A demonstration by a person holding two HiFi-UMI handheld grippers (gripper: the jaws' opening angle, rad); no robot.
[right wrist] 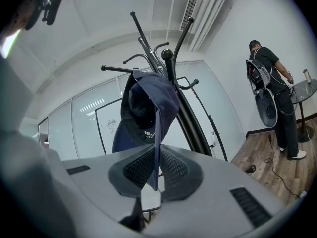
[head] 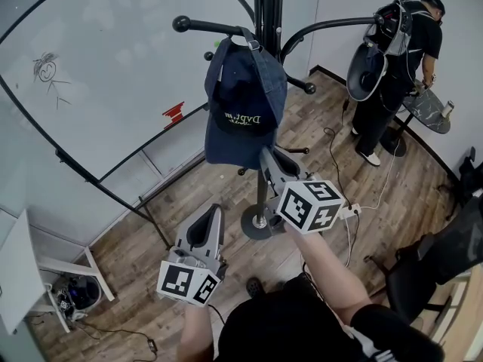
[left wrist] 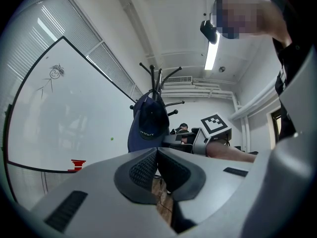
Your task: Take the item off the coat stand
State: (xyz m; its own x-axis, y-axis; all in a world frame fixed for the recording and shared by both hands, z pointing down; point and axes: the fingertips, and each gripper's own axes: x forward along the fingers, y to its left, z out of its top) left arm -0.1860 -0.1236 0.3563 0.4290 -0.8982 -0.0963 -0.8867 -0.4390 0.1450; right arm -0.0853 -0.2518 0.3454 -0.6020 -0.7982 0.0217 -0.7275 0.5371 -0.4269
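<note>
A navy baseball cap (head: 245, 104) with pale lettering hangs by its back strap from an arm of the black coat stand (head: 266, 21). My right gripper (head: 268, 155) reaches up under the cap from the right. In the right gripper view the cap's brim (right wrist: 156, 133) runs edge-on between the jaws, and the right gripper (right wrist: 155, 170) is shut on it. My left gripper (head: 211, 211) hangs lower and to the left, away from the cap. Its jaws are shut with nothing between them in the left gripper view (left wrist: 157, 165), where the cap (left wrist: 147, 123) shows further off.
The stand's round base (head: 260, 223) rests on the wood floor. A glass wall with a whiteboard (head: 90, 74) fills the left. At the back right a person (head: 396, 59) stands by a small round table (head: 430, 111). Cables (head: 355, 202) trail across the floor. A dark chair (head: 445, 255) is at the right.
</note>
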